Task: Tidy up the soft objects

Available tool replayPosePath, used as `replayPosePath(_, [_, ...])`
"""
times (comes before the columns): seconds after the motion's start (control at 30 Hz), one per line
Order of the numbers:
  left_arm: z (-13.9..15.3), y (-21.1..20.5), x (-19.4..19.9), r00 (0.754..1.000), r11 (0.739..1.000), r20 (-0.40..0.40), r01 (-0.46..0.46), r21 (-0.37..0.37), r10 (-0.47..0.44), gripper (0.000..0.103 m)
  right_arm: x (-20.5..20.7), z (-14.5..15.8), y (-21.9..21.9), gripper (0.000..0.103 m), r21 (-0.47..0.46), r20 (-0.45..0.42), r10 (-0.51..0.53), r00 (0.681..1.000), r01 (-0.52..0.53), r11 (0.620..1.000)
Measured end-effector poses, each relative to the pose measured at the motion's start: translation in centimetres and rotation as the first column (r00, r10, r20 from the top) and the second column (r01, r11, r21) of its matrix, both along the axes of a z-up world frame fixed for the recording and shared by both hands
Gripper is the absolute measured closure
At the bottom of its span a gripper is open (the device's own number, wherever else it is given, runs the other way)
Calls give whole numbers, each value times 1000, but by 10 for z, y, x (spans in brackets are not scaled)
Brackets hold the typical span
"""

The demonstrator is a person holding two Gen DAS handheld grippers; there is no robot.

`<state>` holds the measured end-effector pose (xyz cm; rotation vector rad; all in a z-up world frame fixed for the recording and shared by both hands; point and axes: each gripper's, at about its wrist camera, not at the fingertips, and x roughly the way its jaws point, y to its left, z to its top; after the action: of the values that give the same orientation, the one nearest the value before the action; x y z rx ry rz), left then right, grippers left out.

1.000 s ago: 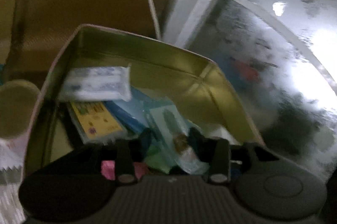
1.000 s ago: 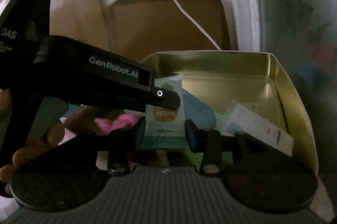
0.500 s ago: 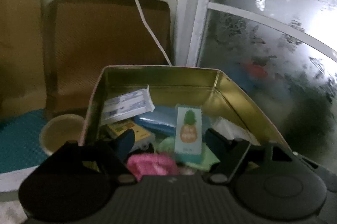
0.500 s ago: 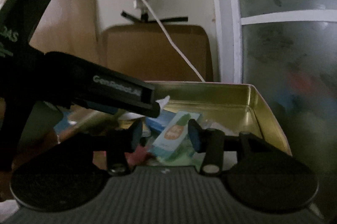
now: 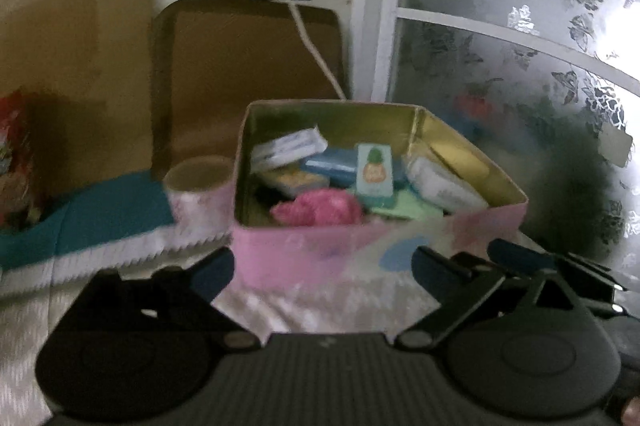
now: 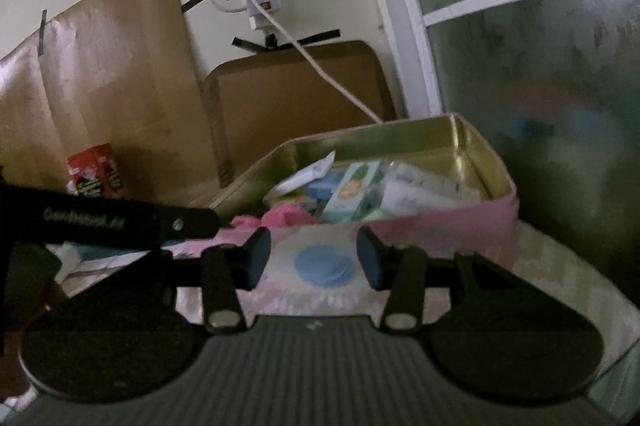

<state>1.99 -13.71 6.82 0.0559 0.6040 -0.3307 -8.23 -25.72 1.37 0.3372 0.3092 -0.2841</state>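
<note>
Basically both grippers, left gripper (image 5: 322, 264) and right gripper (image 6: 313, 256), hang open w/ nothing held just outside the near wall of the pink tin (image 5: 360, 250), soft packets incl. pineapple pack (image 5: 374, 177) piled inside toward the back wall, so we'd say a blind reach could snag the rim or tip the leaning pack, and blur plus dim light hide the tin's floor and labels.

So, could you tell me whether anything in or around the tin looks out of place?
Mostly no: the packets lie jumbled in the pink tin. Only the pineapple packet stands propped upright among flatter ones, and the pink cloth is bunched up.
</note>
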Motion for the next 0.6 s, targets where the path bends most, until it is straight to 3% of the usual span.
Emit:
replayPosePath(0.37, [-14, 32, -41, 993, 992, 2, -115, 58, 115, 0, -24, -4, 34, 52, 29, -19, 37, 999, -36, 999])
replayPosePath(0.6, [-28, 44, -54, 983, 979, -29, -178, 100, 181, 0, -40, 2, 46, 49, 55, 20, 25, 999, -26, 998])
